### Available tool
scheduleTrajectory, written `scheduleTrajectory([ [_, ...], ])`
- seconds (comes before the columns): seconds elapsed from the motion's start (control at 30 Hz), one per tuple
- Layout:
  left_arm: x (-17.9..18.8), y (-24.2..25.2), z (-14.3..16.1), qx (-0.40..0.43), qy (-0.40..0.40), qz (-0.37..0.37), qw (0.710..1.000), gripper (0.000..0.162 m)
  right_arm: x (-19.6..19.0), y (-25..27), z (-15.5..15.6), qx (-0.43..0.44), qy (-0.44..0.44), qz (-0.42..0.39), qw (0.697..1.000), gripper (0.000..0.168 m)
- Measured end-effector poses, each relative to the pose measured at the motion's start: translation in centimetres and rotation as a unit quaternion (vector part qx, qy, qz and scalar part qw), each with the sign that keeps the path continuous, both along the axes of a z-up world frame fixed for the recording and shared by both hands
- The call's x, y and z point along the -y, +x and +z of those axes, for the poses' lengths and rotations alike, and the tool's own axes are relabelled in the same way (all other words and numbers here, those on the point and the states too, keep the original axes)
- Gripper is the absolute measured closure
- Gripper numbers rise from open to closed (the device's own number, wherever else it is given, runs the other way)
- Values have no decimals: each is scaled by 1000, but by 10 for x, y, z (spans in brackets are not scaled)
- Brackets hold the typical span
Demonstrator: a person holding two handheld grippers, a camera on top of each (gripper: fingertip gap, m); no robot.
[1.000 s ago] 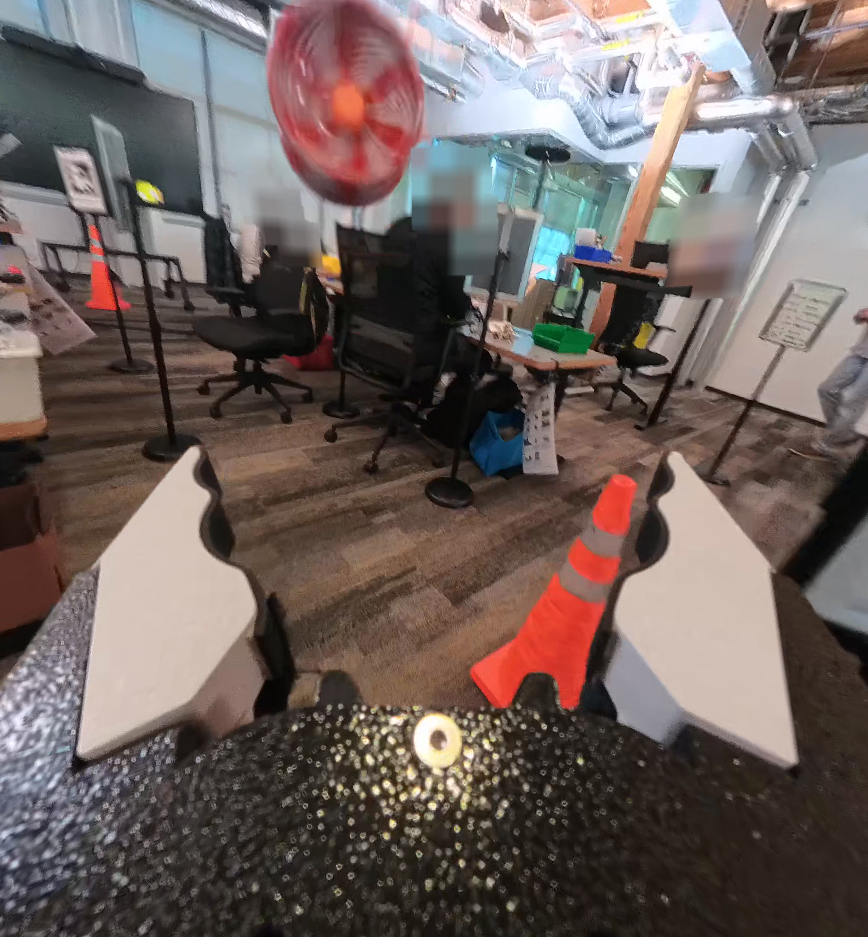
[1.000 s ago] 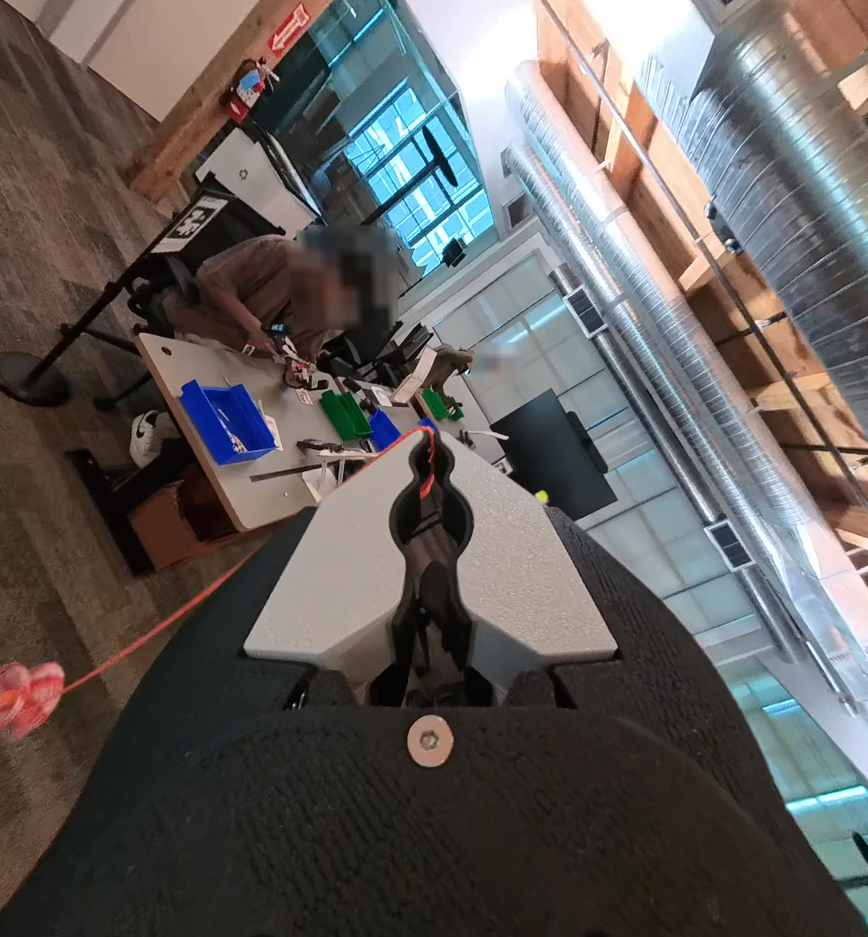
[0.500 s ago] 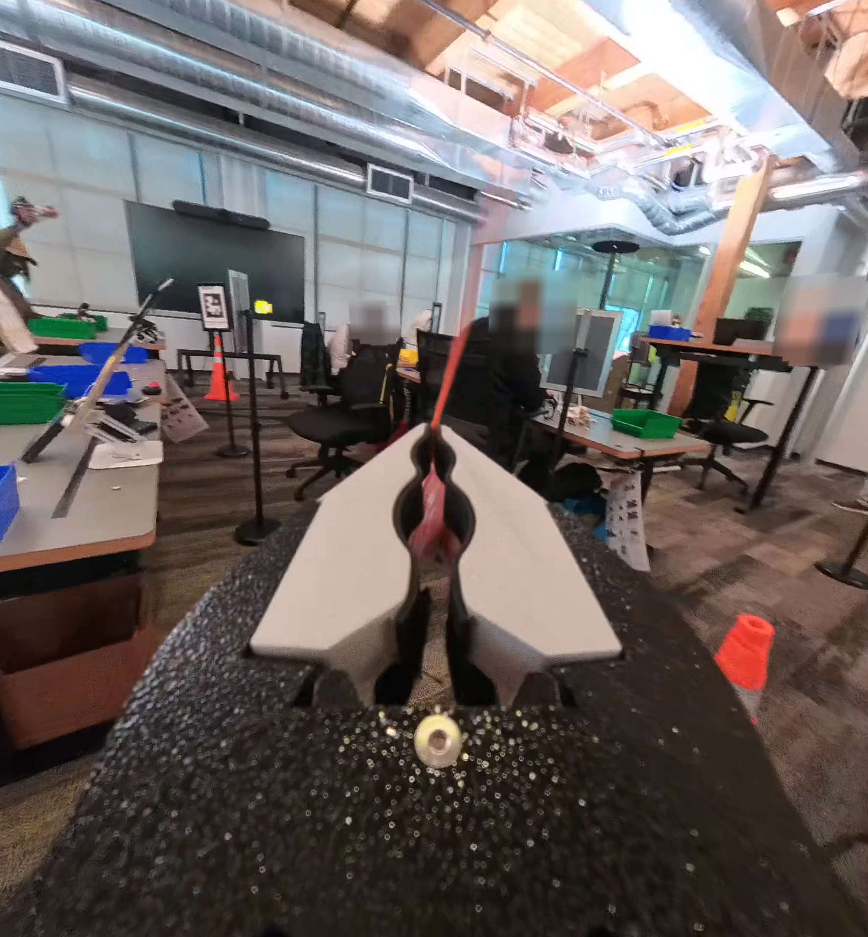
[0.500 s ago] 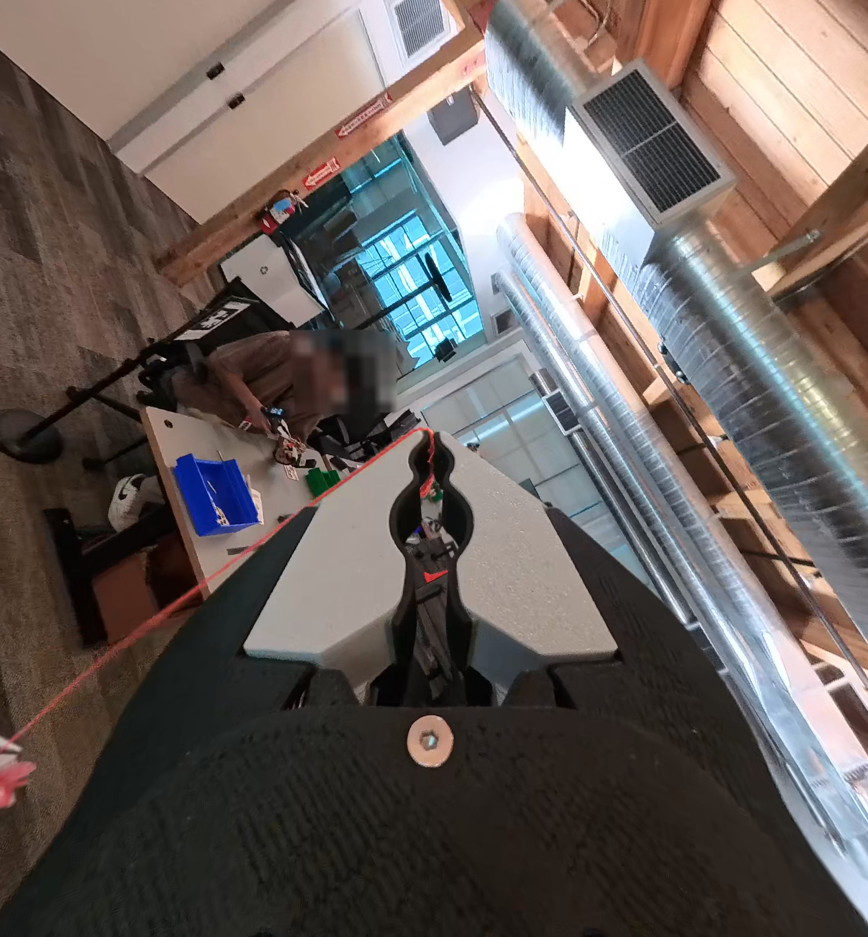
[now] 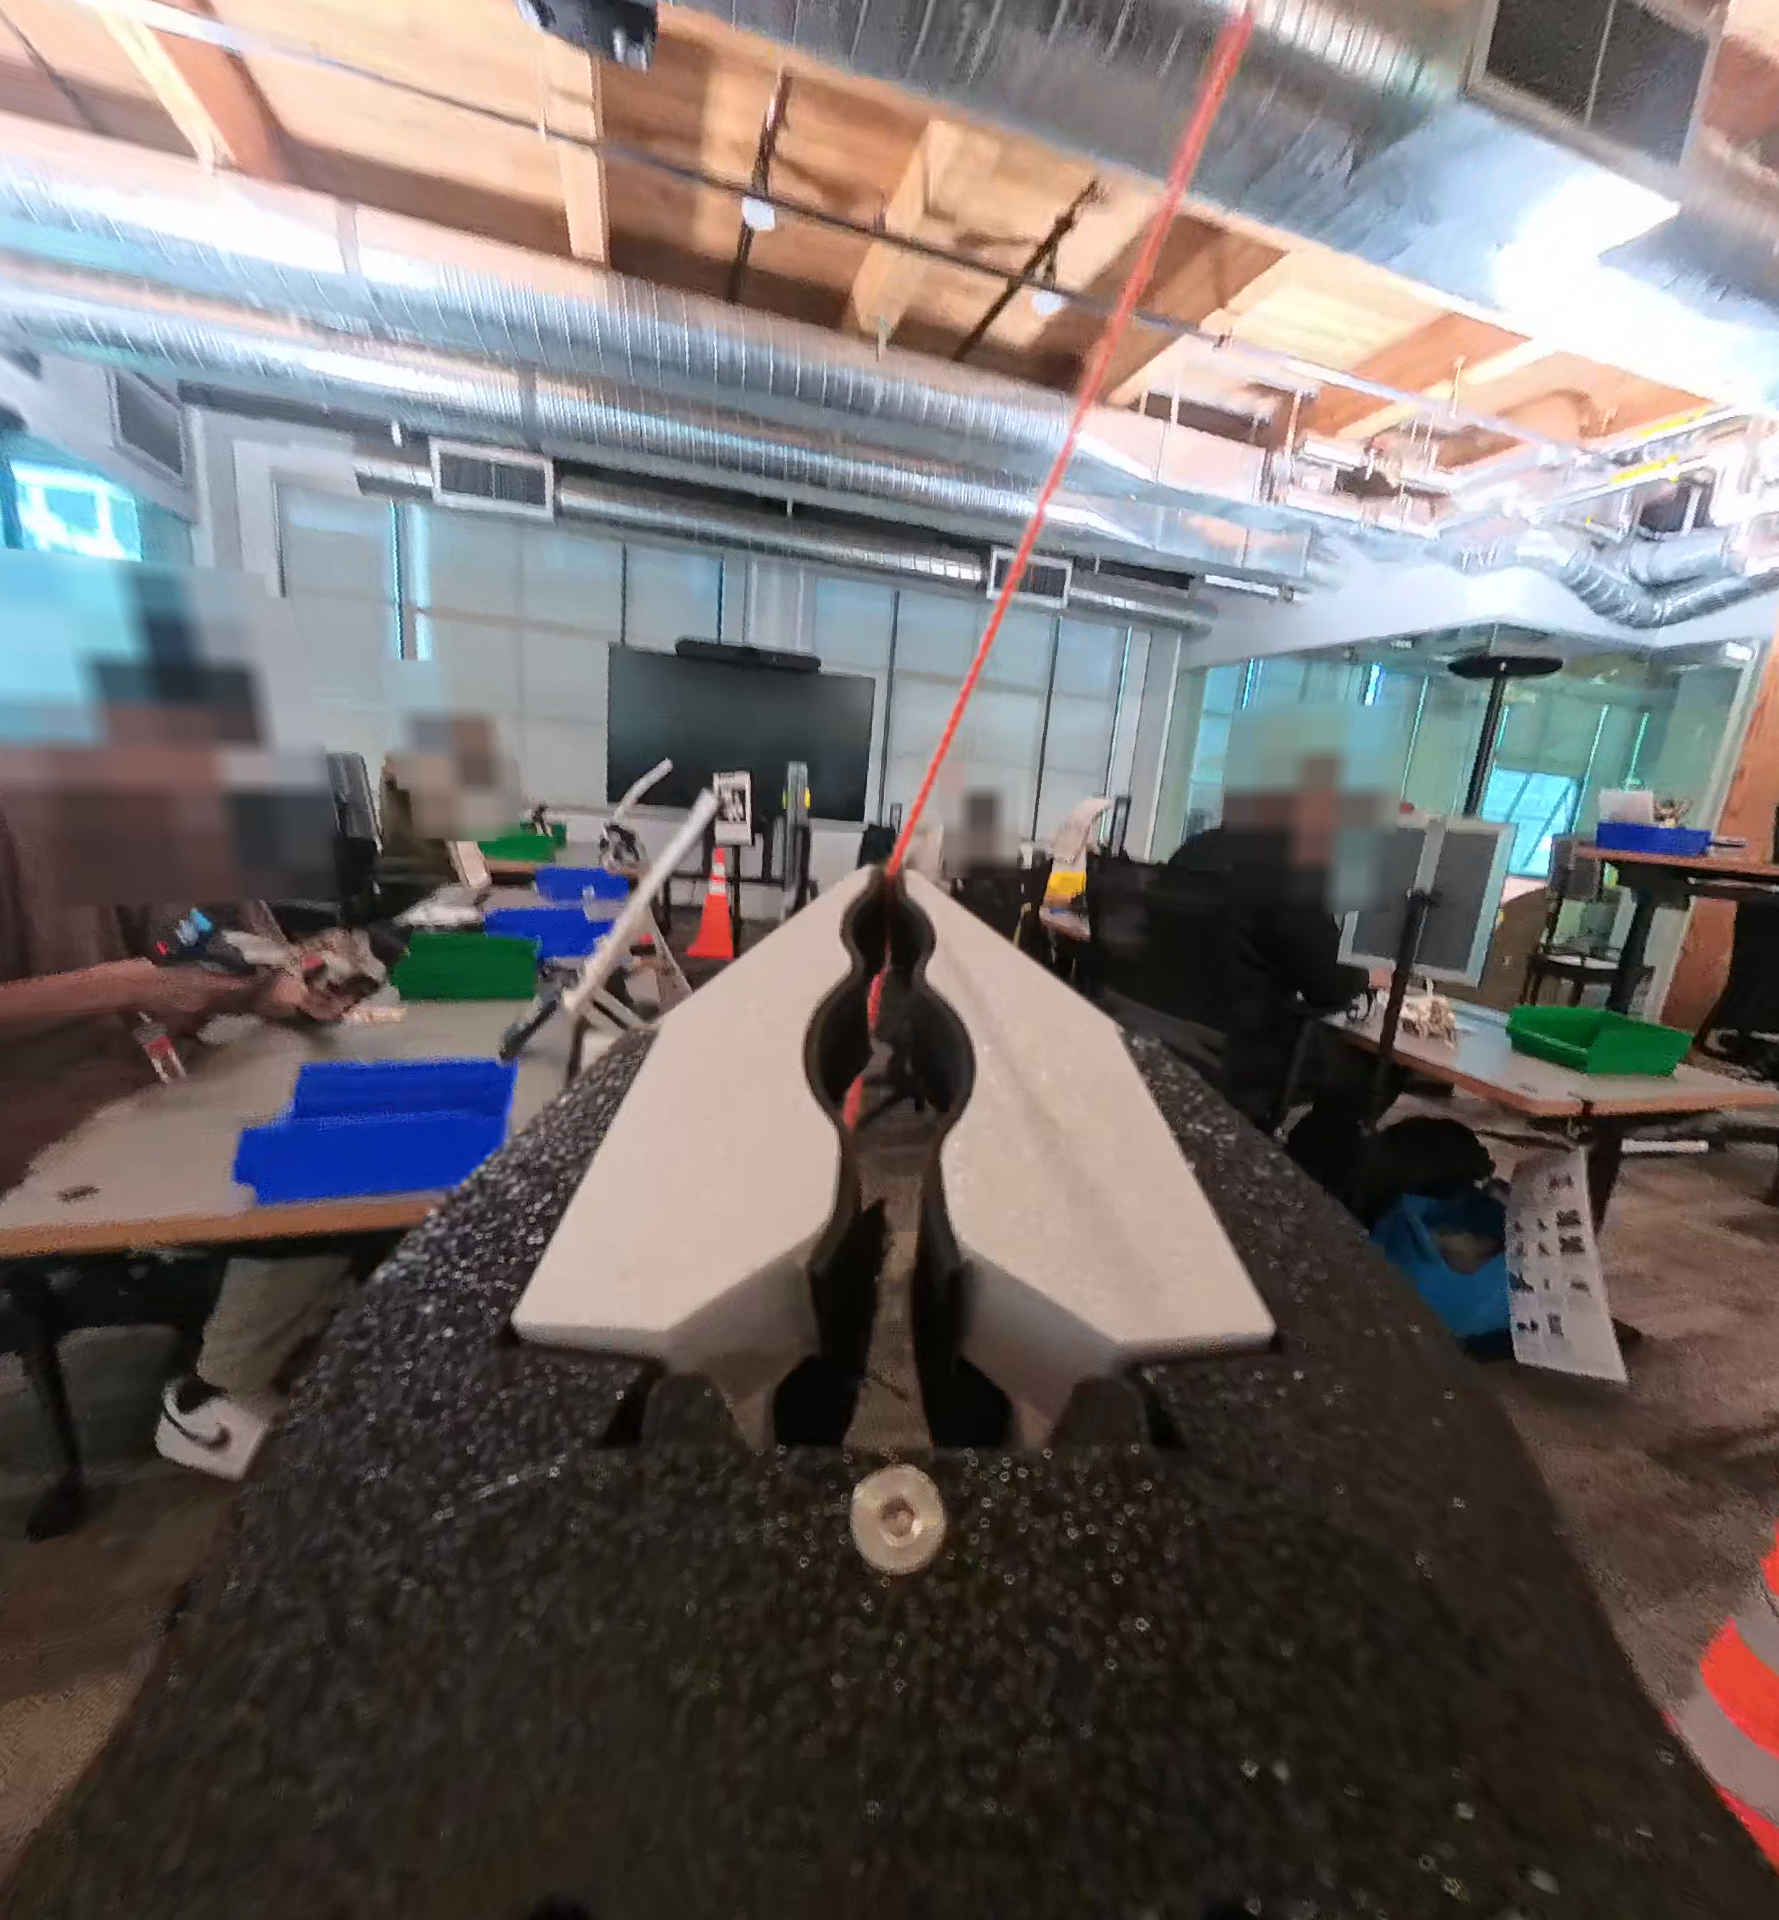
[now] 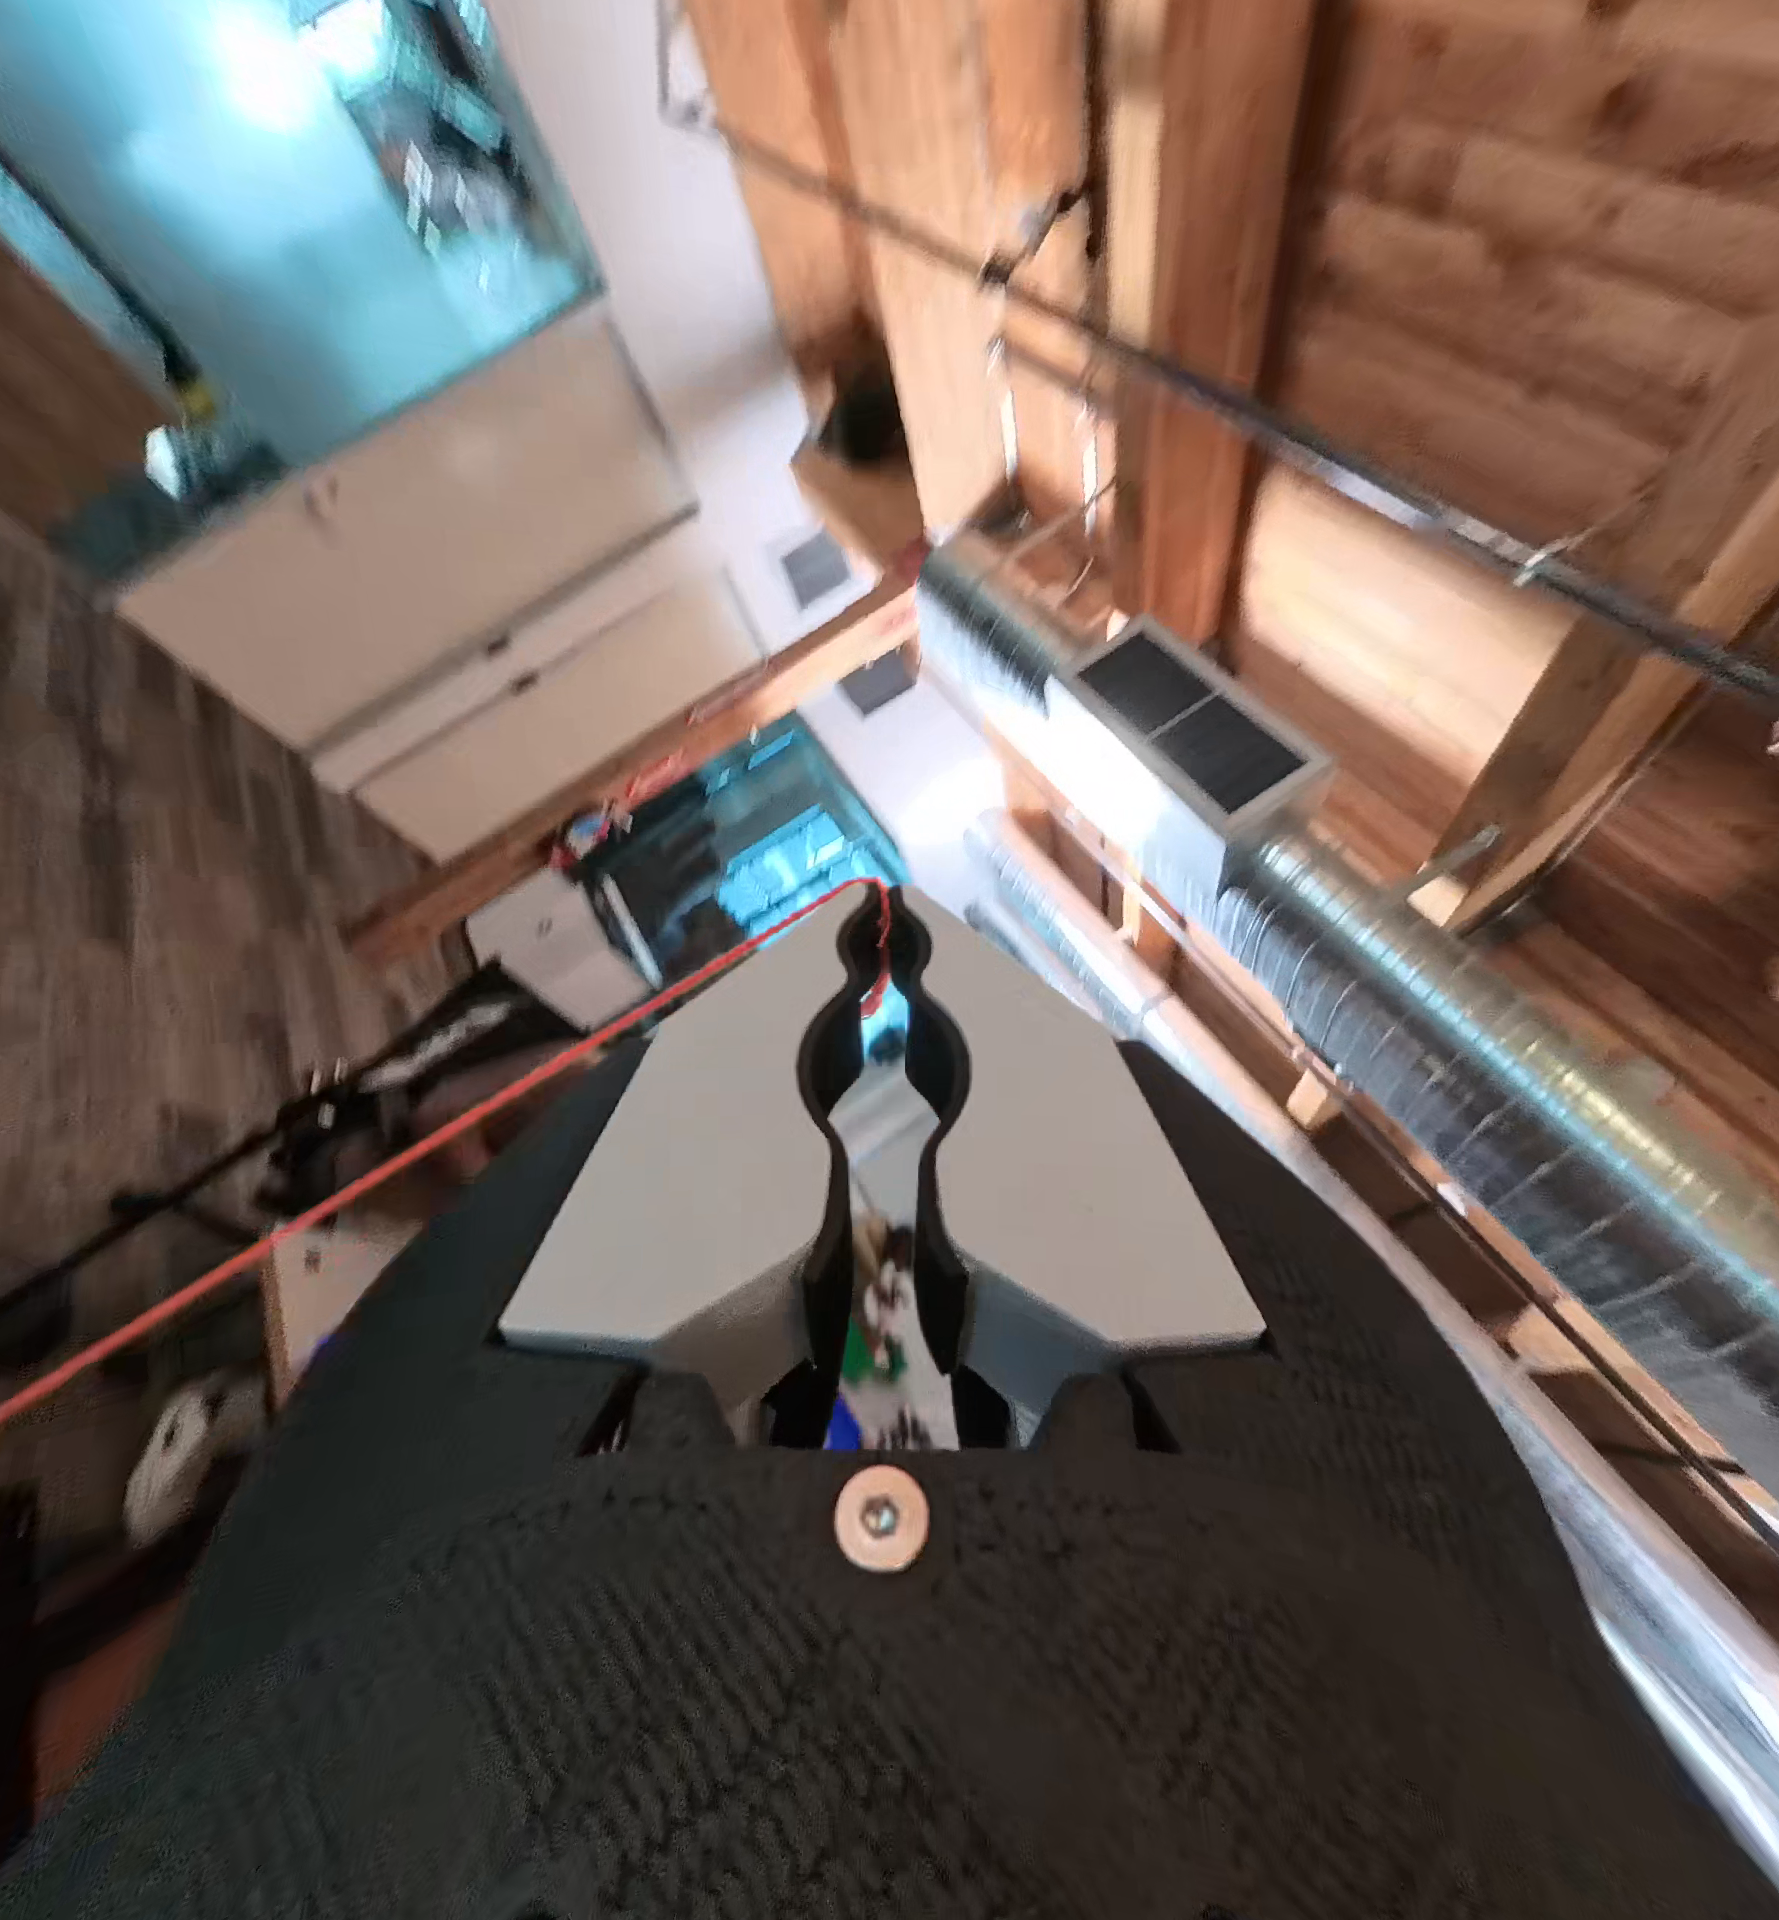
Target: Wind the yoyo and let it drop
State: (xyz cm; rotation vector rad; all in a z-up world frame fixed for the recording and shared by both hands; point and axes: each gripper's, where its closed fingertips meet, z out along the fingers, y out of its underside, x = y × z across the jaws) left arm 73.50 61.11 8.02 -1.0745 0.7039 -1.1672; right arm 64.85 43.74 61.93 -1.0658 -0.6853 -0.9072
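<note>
My left gripper (image 5: 890, 883) is shut, with the red yoyo string (image 5: 1051, 488) caught between its pads. The string runs taut from the fingertips up and to the right, out of the top of the left wrist view, and a short piece shows in the hollow between the fingers. My right gripper (image 6: 883, 899) is shut on the end of the same red string (image 6: 397, 1174), which curls over its left fingertip and runs straight down to the left edge. The right gripper points up toward the ceiling. The yoyo body shows in neither view.
A table with blue bins (image 5: 376, 1127) and a person's arm (image 5: 54, 997) are at the left. A seated person (image 5: 1238, 966) and a table with a green bin (image 5: 1597, 1039) are at the right. An orange cone (image 5: 1778, 1704) stands close by on the floor at the lower right. One gripper's finger ends stand about 55 centimeters off the other's.
A second ago my left gripper was open with the red yoyo hanging before it. It then shut on the string and tilted upward. My right gripper kept the string end and swung toward the ceiling; the yoyo left view.
</note>
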Motion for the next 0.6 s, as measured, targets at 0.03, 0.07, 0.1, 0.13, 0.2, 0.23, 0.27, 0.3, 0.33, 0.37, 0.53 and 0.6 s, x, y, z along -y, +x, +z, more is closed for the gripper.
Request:
scheduleTrajectory([
  [0.03, -1, -20, 22, 12, 10, -1, 1000, 162, 11, -9, 16, -7, 25, 23, 999, 168],
  [0.07, -3, -41, 46, 23, 19, 5, 1000, 162, 24, -19, 32, -16, 50, 49, 997, 168],
  [0.1, -3, -62, 71, 35, 37, 14, 999, 162, 40, -27, 46, -25, 73, 79, 994, 168],
  [0.13, -2, -84, 96, 43, 54, 24, 997, 162, 53, -35, 58, -35, 91, 108, 989, 168],
  [0.2, -3, -126, 145, 40, 89, 55, 994, 162, 77, -47, 75, -48, 113, 161, 979, 168],
  [0.23, -7, -146, 166, 28, 97, 74, 992, 162, 85, -52, 80, -54, 120, 188, 973, 168],
  [0.27, -11, -165, 184, 17, 96, 88, 991, 162, 90, -57, 83, -58, 121, 212, 968, 168],
  [0.3, -15, -185, 200, 7, 94, 106, 990, 162, 92, -60, 82, -63, 118, 232, 964, 168],
  [0.33, -22, -203, 211, -10, 87, 127, 988, 162, 90, -63, 80, -66, 112, 247, 960, 168],
  [0.37, -29, -221, 218, -28, 84, 152, 984, 162, 86, -66, 76, -66, 104, 259, 958, 168],
  [0.53, -45, -295, 206, -113, 40, 251, 960, 162, 51, -75, 38, -66, 54, 309, 947, 168],
  [0.6, -40, -318, 189, -134, 20, 264, 955, 162, 37, -81, 19, -74, 28, 336, 939, 168],
])
